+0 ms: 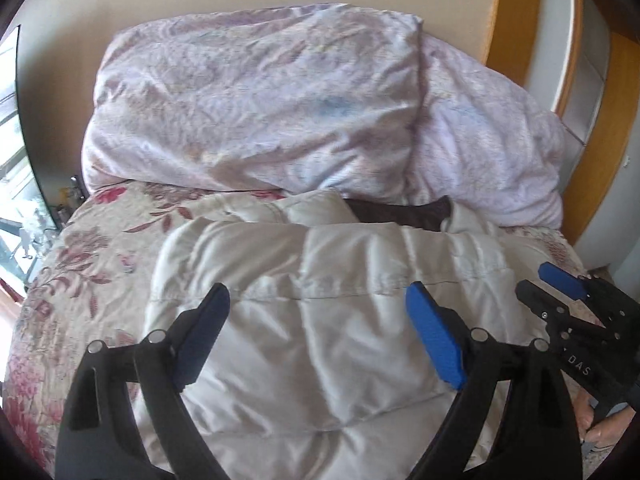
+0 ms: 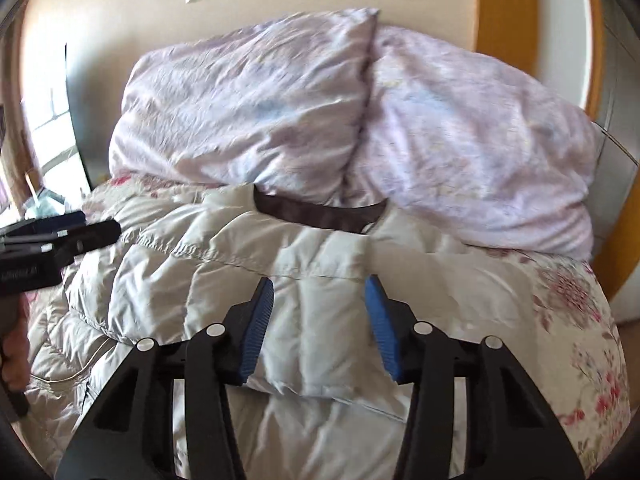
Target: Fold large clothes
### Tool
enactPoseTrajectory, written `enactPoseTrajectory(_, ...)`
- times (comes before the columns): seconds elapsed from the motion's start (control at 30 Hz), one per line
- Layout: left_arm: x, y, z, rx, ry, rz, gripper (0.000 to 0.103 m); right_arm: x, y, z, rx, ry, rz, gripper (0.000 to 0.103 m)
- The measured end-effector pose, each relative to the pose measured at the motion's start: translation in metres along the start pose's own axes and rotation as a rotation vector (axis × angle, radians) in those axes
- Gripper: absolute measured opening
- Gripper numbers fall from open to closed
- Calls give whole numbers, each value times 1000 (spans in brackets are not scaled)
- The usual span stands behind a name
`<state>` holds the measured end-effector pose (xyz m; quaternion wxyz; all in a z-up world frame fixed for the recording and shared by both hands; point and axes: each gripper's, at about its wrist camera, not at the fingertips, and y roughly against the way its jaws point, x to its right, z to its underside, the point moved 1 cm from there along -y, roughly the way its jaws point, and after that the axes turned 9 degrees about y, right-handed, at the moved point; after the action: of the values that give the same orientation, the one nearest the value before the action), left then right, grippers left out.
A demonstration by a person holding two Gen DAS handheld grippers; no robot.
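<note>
A pale cream quilted down jacket (image 1: 340, 248) (image 2: 200, 272) lies spread on the bed, its dark brown collar lining (image 1: 400, 212) (image 2: 320, 212) toward the pillows. My left gripper (image 1: 318, 296) hovers over the middle of the jacket with its blue pads wide apart and nothing pressed between them. My right gripper (image 2: 319, 284) hangs above the jacket's right part, its jaws partly apart, with fabric below them but no grip that I can see. Each gripper also shows at the edge of the other's view: right gripper (image 1: 540, 280), left gripper (image 2: 100, 222).
A bulky lilac duvet (image 1: 260, 112) (image 2: 248, 112) is piled at the head of the bed against the wall. A floral bedspread (image 1: 80, 260) (image 2: 580, 320) covers the mattress around the jacket. A wooden frame (image 1: 516, 20) stands at the right and a window (image 1: 12, 160) at the left.
</note>
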<state>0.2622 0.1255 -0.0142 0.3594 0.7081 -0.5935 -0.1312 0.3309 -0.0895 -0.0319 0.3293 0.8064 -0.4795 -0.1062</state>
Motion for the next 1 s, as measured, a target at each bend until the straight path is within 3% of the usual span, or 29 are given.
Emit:
enactPoseTrajectory(0.17,-20,-25,8,-35,-26,-95,89,6,-43,15,-117,-41,10,47)
enactPoseTrajectory(0.27,-28,-48,15,-75,-26,-128,90,20,-68,34,-184,-103,-42,48)
enactPoseTrajectory(0.37,-33,-63,22,-102,-15,-134,91,28,-73,44,-180,-142,-93,48)
enactPoseTrajectory(0.67,-35,-91,31,-132,-35,-189,101,26,-79,47,-155,-153,-98,49)
enactPoseTrajectory(0.8,-38,-97,32,-147,-25,-190,101,26,-80,48,-155,-157,-102,50)
enactPoseTrajectory(0.93,-38,-90,32,-158,-28,-172,101,29,-78,46,-177,-159,-136,52)
enactPoseTrajectory(1.0,-38,-71,34,-171,-28,-121,101,37,-65,48,-207,-186,-176,57)
